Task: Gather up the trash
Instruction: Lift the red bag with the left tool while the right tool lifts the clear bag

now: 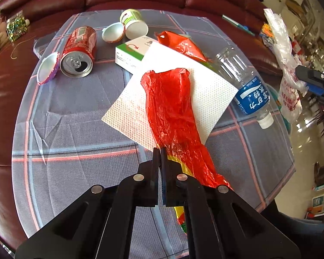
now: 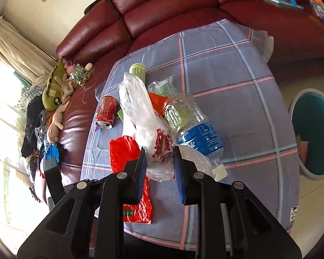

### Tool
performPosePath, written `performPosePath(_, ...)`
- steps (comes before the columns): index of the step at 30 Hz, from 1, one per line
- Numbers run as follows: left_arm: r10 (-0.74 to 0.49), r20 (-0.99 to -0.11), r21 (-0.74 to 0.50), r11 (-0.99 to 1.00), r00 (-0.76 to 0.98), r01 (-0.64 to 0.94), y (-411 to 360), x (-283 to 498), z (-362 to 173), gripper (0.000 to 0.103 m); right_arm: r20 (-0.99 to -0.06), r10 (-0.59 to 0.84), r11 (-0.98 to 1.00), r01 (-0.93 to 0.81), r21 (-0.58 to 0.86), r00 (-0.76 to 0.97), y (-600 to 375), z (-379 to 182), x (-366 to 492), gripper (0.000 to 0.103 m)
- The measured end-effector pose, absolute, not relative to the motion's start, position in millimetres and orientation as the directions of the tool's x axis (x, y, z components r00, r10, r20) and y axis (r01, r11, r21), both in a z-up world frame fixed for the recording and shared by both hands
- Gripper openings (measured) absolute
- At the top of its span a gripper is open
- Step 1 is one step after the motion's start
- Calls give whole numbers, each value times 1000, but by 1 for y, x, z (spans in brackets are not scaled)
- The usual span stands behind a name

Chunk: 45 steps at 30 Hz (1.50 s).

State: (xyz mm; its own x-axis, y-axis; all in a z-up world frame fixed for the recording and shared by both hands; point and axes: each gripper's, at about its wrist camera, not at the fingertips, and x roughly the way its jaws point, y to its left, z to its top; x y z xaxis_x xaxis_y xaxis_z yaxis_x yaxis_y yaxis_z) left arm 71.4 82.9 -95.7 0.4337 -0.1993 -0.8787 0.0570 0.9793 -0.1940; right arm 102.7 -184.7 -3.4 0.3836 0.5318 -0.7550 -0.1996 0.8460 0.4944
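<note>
one crinkled red plastic bag (image 1: 172,112), glossy, translucent.

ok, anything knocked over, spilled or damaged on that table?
No spill visible. The red can lies on its side, opened, and the water bottle lies capped on its side. A green-white cup is tipped over. All look like the trash itself, strewn on the checked cloth.

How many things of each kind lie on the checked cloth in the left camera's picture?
Drink can: 1
Water bottle: 1
Yogurt cup: 1
Foil lids: 2
Carton: 1
Paper napkin: 1
Red plastic bags: 2
Total: 9
</note>
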Motion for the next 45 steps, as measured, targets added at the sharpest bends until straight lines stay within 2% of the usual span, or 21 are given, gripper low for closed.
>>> performPosePath(3,-253,-888,-245,967,385,70,77,73,-102,6,-760,524,850,-181,494,386,-193,-8,103,23)
performPosePath(5,-262,-896,-253,965,358,75,72,72,-106,20,-762,521,852,-172,495,384,-198,-11,103,23)
performPosePath(7,-267,-900,-258,963,344,73,68,70,-109,48,-767,515,855,-165,492,383,-203,-15,102,23)
performPosePath(11,-259,-905,-249,966,338,72,58,64,-109,66,-776,512,856,-145,496,368,-212,-26,99,23)
performPosePath(13,-252,-910,-245,967,330,63,51,63,-109,79,-777,516,854,-140,502,360,-215,-31,97,23)
performPosePath(15,-250,-914,-246,968,319,52,42,61,-109,87,-777,521,851,-141,506,354,-216,-35,93,23)
performPosePath(18,-233,-918,-230,972,320,46,25,61,-106,93,-772,532,844,-145,516,348,-219,-39,89,23)
performPosePath(25,-96,-953,-94,995,286,19,-9,67,-120,94,-762,551,831,-133,541,342,-236,-50,83,23)
performPosePath(27,-49,-957,-44,999,285,24,-19,67,-122,94,-758,555,826,-126,549,343,-242,-53,82,23)
performPosePath(29,-25,-956,-19,1000,294,25,-27,66,-121,90,-753,559,823,-119,556,347,-247,-55,82,23)
performPosePath(32,-25,-947,-16,999,321,30,-35,62,-113,58,-746,566,816,-111,567,350,-253,-58,81,23)
performPosePath(33,-2,-945,5,1000,328,21,-38,62,-111,38,-745,568,815,-109,569,350,-254,-59,81,23)
performPosePath(34,6,-943,12,1000,334,14,-37,61,-107,29,-743,570,813,-108,572,350,-255,-60,81,23)
performPosePath(35,10,-943,12,1000,333,5,-36,60,-106,14,-742,572,811,-108,574,350,-256,-60,80,23)
performPosePath(36,0,-945,-1,1000,327,-3,-33,58,-104,6,-741,573,810,-109,576,350,-256,-61,79,23)
performPosePath(45,-62,-895,-63,998,442,11,-11,25,-60,3,-727,581,805,-123,581,366,-256,-53,75,23)
